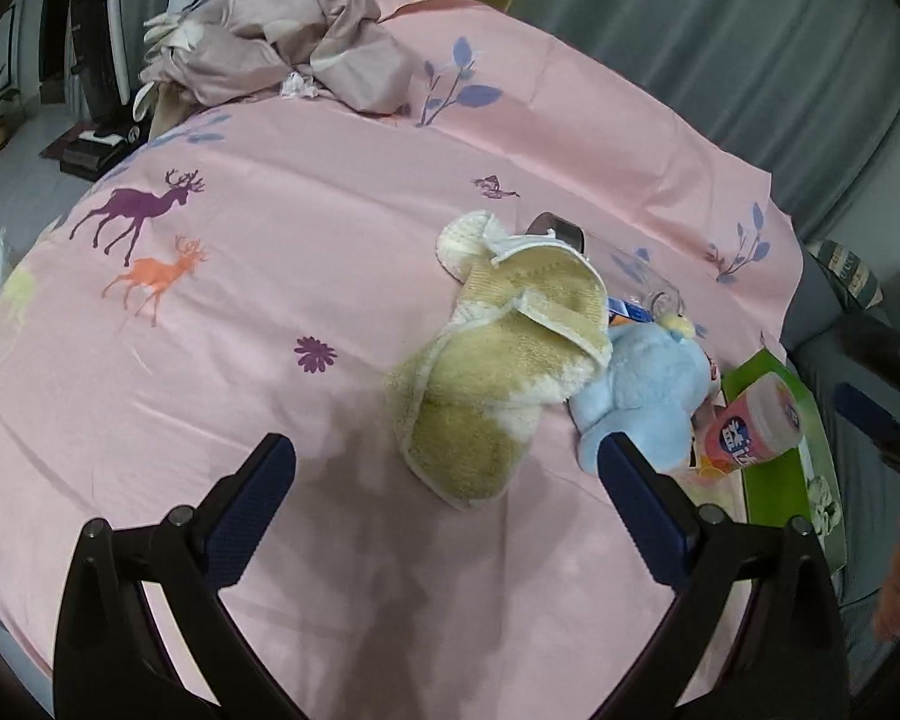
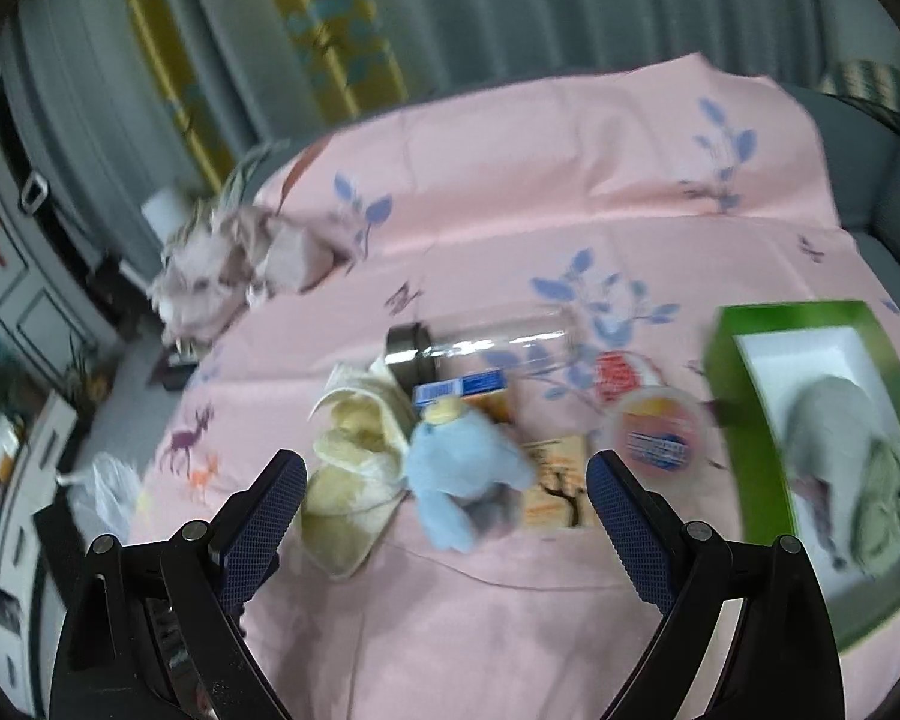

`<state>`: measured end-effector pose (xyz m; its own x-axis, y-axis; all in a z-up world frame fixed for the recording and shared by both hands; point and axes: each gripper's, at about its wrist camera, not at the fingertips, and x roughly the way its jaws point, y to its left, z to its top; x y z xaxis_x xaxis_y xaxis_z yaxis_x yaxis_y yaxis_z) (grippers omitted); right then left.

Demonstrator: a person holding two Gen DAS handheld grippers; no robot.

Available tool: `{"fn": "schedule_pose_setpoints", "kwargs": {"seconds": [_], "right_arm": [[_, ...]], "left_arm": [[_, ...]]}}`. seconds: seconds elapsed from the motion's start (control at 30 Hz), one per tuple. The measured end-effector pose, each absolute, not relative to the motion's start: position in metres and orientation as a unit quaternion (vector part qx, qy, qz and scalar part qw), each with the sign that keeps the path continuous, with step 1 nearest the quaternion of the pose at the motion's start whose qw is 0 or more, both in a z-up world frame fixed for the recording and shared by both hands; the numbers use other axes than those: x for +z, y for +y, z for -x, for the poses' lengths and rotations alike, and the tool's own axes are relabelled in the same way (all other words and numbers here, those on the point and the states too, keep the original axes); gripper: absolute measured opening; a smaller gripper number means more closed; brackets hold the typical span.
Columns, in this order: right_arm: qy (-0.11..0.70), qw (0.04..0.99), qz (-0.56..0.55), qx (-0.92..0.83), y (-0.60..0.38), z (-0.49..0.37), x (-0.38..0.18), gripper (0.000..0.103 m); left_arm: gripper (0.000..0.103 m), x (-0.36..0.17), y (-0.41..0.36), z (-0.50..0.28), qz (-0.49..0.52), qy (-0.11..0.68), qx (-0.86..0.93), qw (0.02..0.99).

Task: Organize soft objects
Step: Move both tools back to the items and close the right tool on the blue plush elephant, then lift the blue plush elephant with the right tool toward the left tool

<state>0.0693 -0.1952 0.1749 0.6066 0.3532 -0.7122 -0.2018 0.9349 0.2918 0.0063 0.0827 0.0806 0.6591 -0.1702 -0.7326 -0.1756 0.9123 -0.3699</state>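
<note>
One grey soft item (image 2: 834, 438) is already lodged in the green box (image 2: 750, 420) at the bed's (image 1: 270, 300) right edge. The yellow towel (image 1: 498, 372) and blue plush toy (image 1: 642, 396) are left on the bed. Both the left tongs (image 1: 447, 474) and the right tongs (image 2: 447, 486) are held wide and empty.

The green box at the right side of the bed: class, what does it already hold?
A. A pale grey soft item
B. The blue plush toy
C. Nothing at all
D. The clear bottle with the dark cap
A: in the right wrist view a pale grey soft item lies inside the green box, while the blue plush toy and the clear bottle lie out on the pink sheet.
</note>
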Motion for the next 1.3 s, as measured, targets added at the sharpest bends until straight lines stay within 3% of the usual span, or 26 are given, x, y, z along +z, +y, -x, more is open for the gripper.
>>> {"fn": "schedule_pose_setpoints", "kwargs": {"seconds": [0.47, 0.63, 0.73, 0.9, 1.1, 1.2, 1.3], "right_arm": [[0.510, 0.855, 0.027, 0.090, -0.132, -0.142, 0.108, 0.091], [0.514, 0.852, 0.065, 0.074, -0.126, -0.142, 0.093, 0.068], [0.499, 0.861, 0.066, 0.077, -0.129, -0.136, 0.094, 0.064], [0.475, 0.871, 0.072, 0.104, -0.133, -0.108, 0.113, 0.063], [0.424, 0.877, 0.214, 0.069, -0.112, -0.055, 0.125, 0.063], [0.434, 0.862, 0.245, 0.092, -0.100, -0.038, 0.118, 0.064], [0.471, 0.844, 0.201, 0.160, -0.090, -0.032, 0.105, 0.064]], "left_arm": [[0.092, 0.083, 0.105, -0.004, 0.220, 0.417, 0.016, 0.882], [0.092, 0.085, 0.107, -0.004, 0.217, 0.416, 0.018, 0.883], [0.092, 0.085, 0.107, -0.003, 0.217, 0.417, 0.018, 0.882], [0.092, 0.084, 0.108, -0.004, 0.215, 0.421, 0.020, 0.881], [0.092, 0.085, 0.112, -0.002, 0.205, 0.418, 0.038, 0.884], [0.092, 0.083, 0.117, -0.001, 0.207, 0.424, 0.047, 0.880], [0.092, 0.080, 0.128, -0.002, 0.217, 0.428, 0.056, 0.876]]}}
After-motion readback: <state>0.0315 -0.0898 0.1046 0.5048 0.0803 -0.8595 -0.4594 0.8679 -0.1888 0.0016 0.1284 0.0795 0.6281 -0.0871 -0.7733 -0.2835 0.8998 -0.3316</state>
